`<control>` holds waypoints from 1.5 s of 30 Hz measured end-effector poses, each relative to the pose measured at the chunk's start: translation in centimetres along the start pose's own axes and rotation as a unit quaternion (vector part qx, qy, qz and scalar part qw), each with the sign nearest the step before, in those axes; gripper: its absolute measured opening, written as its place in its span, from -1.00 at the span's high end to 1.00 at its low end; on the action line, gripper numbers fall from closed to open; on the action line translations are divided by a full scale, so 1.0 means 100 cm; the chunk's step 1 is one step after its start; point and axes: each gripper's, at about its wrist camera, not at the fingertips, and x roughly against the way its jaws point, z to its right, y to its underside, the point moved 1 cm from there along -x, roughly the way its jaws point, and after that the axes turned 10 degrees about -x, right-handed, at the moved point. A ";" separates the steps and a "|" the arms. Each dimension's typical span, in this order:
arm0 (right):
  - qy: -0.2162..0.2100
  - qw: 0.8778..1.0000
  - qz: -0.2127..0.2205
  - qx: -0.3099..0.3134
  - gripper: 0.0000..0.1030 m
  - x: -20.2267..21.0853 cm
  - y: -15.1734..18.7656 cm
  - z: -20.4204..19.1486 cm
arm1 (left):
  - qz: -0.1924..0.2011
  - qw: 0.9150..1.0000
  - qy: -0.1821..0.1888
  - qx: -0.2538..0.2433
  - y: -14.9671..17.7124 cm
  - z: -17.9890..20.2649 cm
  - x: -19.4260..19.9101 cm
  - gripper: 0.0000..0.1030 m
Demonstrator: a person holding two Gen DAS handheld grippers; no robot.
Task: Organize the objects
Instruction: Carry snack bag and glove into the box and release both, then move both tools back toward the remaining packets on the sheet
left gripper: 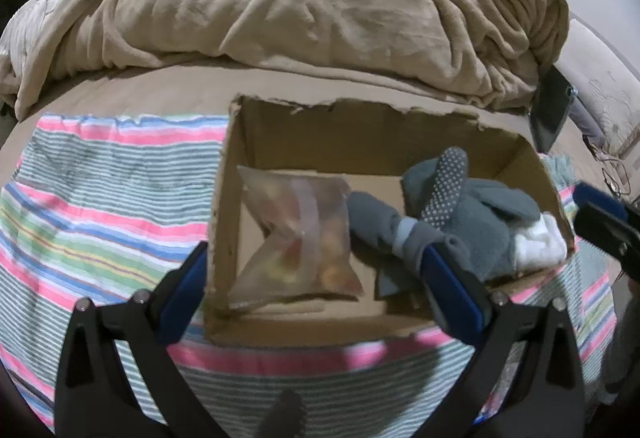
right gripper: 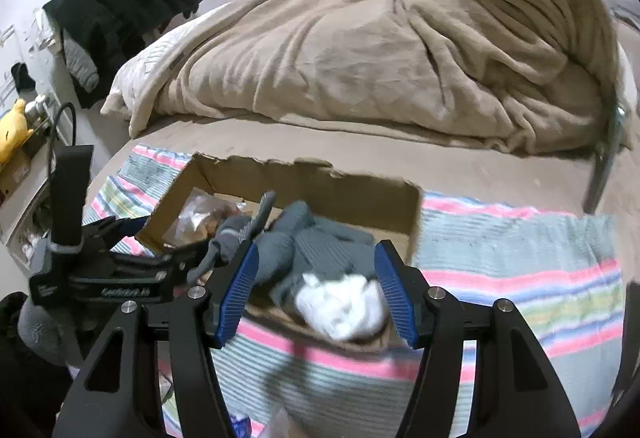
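Grippers both spread wide over cardboard box; left gripper and right gripper hold nothing.

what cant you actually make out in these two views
- Clear bag contents: left wrist view, blurred plastic shows only orange and yellow blobs.
- White item: right wrist view, motion blur; sock or cloth, unclear.
- Cardboard box floor under the grey socks: hidden by them.
- Whether the left tool touches a sock: its right finger overlaps the fabric; contact unclear.
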 end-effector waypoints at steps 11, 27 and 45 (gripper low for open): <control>0.013 1.000 -0.001 -0.019 -0.37 0.022 0.023 -0.001 | 0.038 0.999 0.016 -0.002 0.004 -0.003 0.055 -0.99; 0.013 1.000 0.004 -0.003 -0.66 0.065 0.051 -0.023 | 0.072 0.997 0.040 -0.001 0.044 0.003 0.134 -0.99; 0.032 0.998 -0.046 -0.028 -0.66 0.053 0.104 -0.003 | 0.015 0.999 0.047 -0.008 0.101 0.017 0.116 -0.99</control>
